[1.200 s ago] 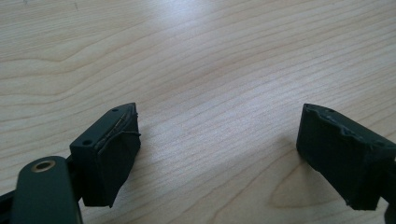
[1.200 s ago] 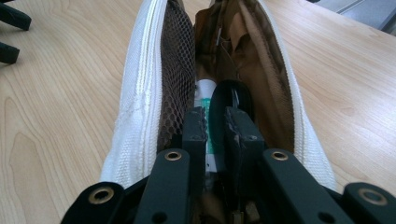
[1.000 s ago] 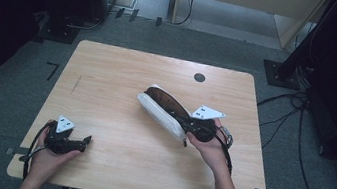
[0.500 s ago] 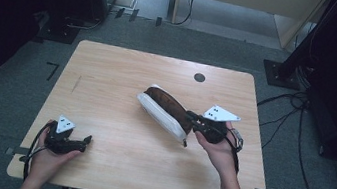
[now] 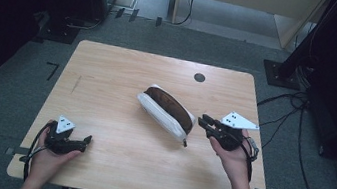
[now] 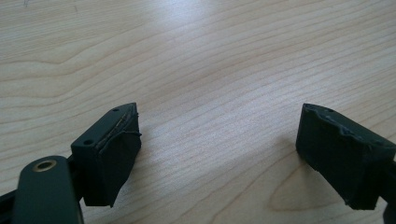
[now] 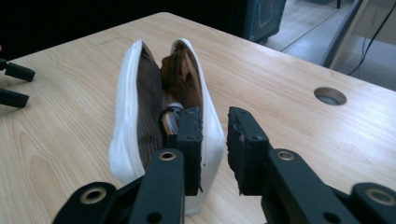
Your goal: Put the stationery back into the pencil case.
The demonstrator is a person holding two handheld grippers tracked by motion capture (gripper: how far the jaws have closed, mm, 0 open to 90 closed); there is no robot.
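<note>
My right claw has just been opening, nothing between its pads, and backs off the white-soled brown shoe lying on its side just ahead on the table, so I judge it placed; my left claw rests wide open, well apart.

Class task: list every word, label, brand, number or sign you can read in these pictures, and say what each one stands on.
No readable text anywhere.
Pouch: white with a brown inside, open, no brand or label visible.
Table: bare wood grain, with a faint dark pen-like mark, not lettering.
Grey plate on the right gripper: small dark dots, no letters.
Left gripper: no markings legible.
</note>
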